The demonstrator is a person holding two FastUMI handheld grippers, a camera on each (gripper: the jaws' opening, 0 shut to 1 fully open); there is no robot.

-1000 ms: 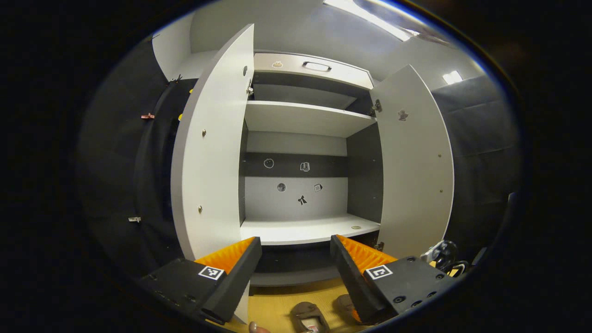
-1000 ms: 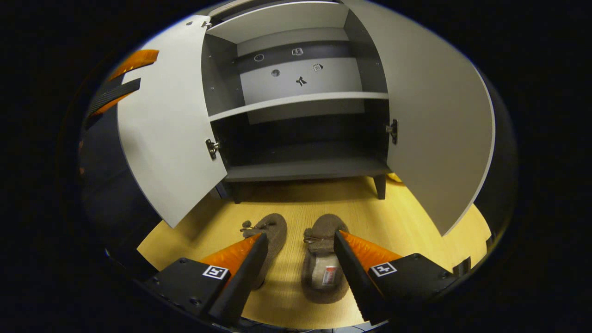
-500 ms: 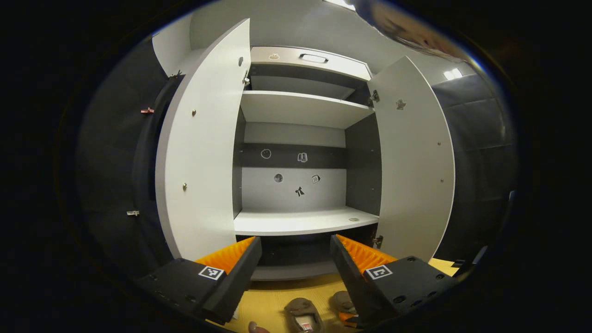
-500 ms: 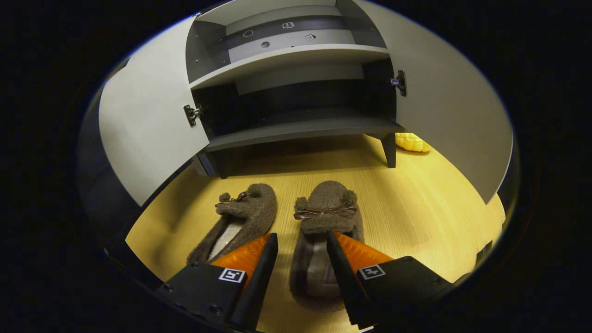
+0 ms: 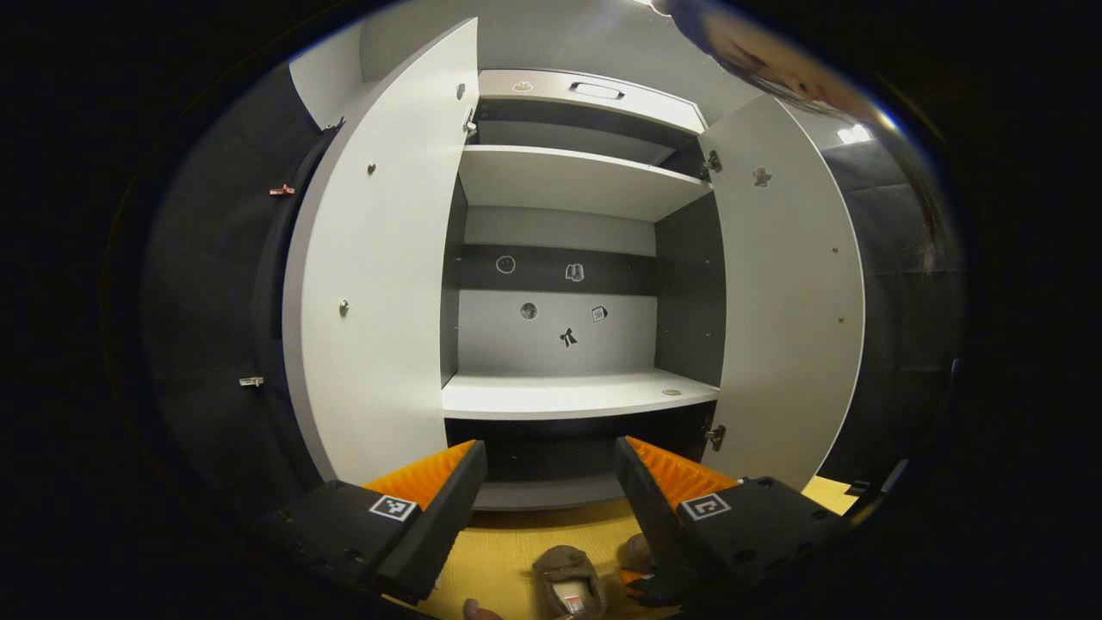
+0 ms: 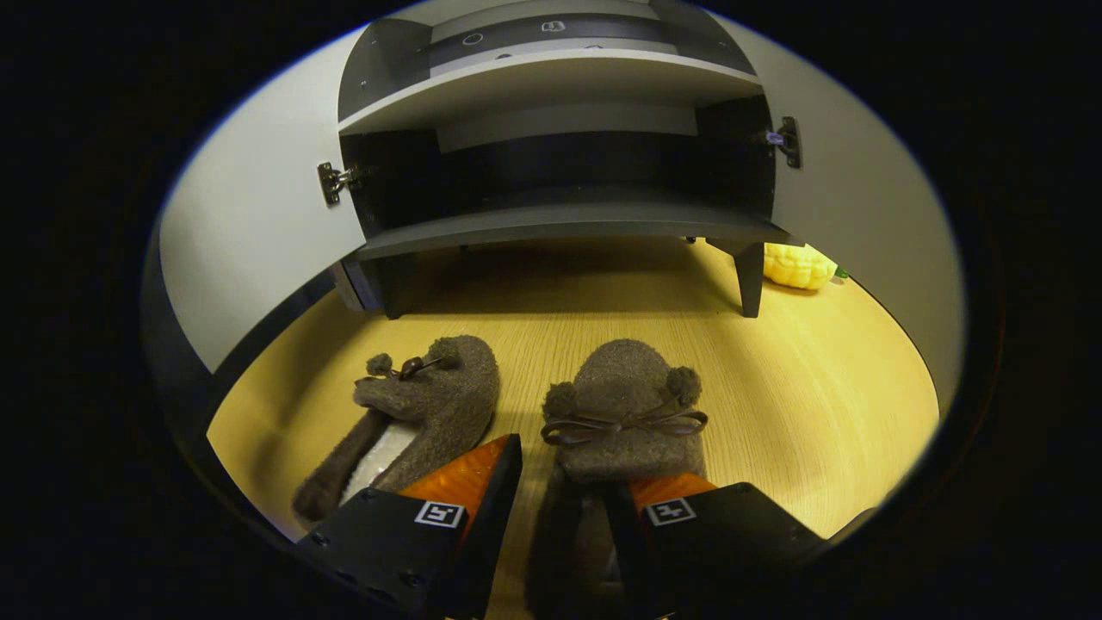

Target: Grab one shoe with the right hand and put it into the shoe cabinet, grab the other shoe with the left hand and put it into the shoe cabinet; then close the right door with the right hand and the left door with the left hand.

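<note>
Two brown fuzzy slippers with bows lie on the wooden floor in front of the open shoe cabinet [image 6: 560, 226]. In the right gripper view, my right gripper [image 6: 561, 475] sits low over the right slipper [image 6: 624, 387]. One finger is inside its opening and the other outside, and the side wall fills the narrow gap between them. The left slipper [image 6: 439, 387] lies beside it, untouched. In the left gripper view, my left gripper [image 5: 551, 469] hangs open and empty, facing the cabinet's white shelf [image 5: 568, 398]. The slippers [image 5: 568, 579] lie below it.
Both cabinet doors stand wide open, the left door [image 5: 379, 258] and the right door [image 5: 792, 301]. The dark bottom shelf and the white shelves hold nothing. A yellow object [image 6: 796, 265] lies on the floor by the cabinet's right leg [image 6: 751, 280].
My right gripper has dropped down onto the right slipper and its fingers have narrowed around the side wall. The left gripper drifted slightly and stays open.
</note>
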